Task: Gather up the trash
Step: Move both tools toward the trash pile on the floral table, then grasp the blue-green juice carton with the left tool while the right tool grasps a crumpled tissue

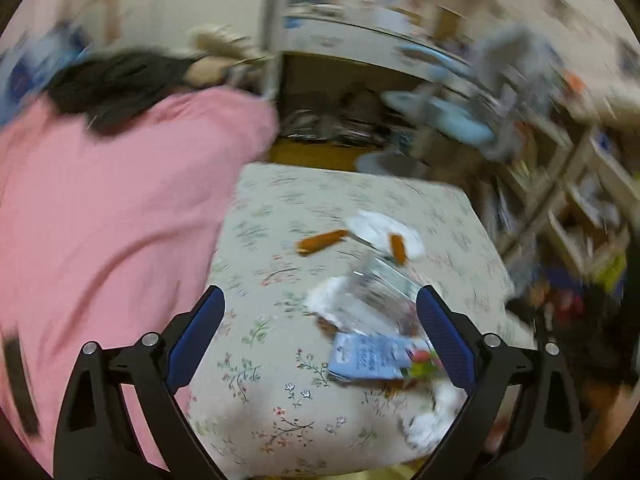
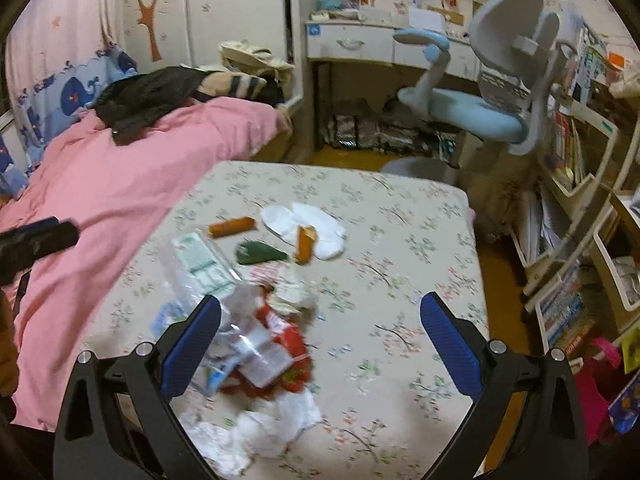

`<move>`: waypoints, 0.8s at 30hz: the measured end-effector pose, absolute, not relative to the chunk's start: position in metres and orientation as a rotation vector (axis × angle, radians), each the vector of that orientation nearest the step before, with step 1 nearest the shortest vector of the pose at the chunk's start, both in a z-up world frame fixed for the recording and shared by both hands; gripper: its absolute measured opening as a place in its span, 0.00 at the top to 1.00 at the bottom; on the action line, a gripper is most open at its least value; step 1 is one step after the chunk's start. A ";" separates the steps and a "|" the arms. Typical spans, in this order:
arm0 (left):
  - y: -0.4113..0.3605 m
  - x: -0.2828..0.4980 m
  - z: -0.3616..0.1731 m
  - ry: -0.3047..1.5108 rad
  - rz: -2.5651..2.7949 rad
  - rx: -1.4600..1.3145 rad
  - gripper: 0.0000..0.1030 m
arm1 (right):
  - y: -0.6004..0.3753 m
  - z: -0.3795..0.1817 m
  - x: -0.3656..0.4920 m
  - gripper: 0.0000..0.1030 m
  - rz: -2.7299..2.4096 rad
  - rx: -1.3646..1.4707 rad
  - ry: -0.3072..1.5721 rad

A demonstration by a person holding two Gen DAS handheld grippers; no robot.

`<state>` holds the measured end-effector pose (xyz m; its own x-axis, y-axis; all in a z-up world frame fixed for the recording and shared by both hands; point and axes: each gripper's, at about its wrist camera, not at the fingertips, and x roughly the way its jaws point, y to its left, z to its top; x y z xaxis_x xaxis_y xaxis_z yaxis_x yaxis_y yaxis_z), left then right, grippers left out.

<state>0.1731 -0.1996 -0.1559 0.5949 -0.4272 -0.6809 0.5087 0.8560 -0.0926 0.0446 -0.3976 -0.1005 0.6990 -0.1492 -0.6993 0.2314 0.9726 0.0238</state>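
Both claws were spread wide w/ nothing btwn the pads. The left gripper (image 1: 320, 336) hovered over the floral bed sheet (image 1: 256, 412), its view smeared by blur. The right gripper (image 2: 320, 336) hung over the same sheet (image 2: 400, 360) in a sharper view.

Trash sat mid-sheet in a loose scatter. In the right view, at approx 9 o'clock of the claw's gap, lay a pile of clear plastic wrap (image 2: 200, 268) and a red snack wrapper (image 2: 292, 344); crumpled white tissue (image 2: 256, 428) sat at 6 o'clock of it. Farther out, toward 12 o'clock, were a dark green scrap (image 2: 258, 253), two orange sticks (image 2: 232, 227), maybe sausage or wrapper, can't tell, and white pads (image 2: 316, 228) touching one stick. In the left view a blue-white packet (image 1: 366, 356) lay just inside the right pad, at approx 3 o'clock of the gap.

Handling, as a guess: all of it looked light and limp. Film probably slick and crinkly, so pinch a bunched fold, not a flat face. Tissue soft, likely to compress; grab the thickest wad. Sticks looked stiffer; take across the middle. Sheet is soft, so pads could snag fabric if pressed deep. The pink duvet (image 2: 100, 184) lay at 9 to 10 o'clock, well apart from the pile.
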 end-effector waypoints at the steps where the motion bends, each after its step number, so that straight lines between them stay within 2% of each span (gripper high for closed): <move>1: -0.208 0.165 -0.156 0.736 -0.597 0.188 0.10 | -0.405 -0.104 0.043 0.07 -0.212 0.121 0.793; 3: -0.221 0.145 -0.160 0.664 -0.689 0.368 0.10 | -0.416 -0.111 0.042 0.07 -0.203 0.135 0.834; 6: -0.227 0.133 -0.170 0.612 -0.814 0.485 0.13 | -0.431 -0.126 0.036 0.07 -0.143 0.184 0.903; 17: -0.280 0.133 -0.217 0.706 -1.107 0.565 0.31 | -0.403 -0.170 0.027 0.07 0.127 0.211 1.072; 21: -0.297 0.133 -0.235 0.708 -1.082 0.640 0.32 | -0.384 -0.175 0.024 0.07 0.201 0.153 1.095; 24: -0.304 0.145 -0.240 0.764 -1.054 0.581 0.34 | -0.375 -0.181 0.022 0.07 0.198 0.085 1.125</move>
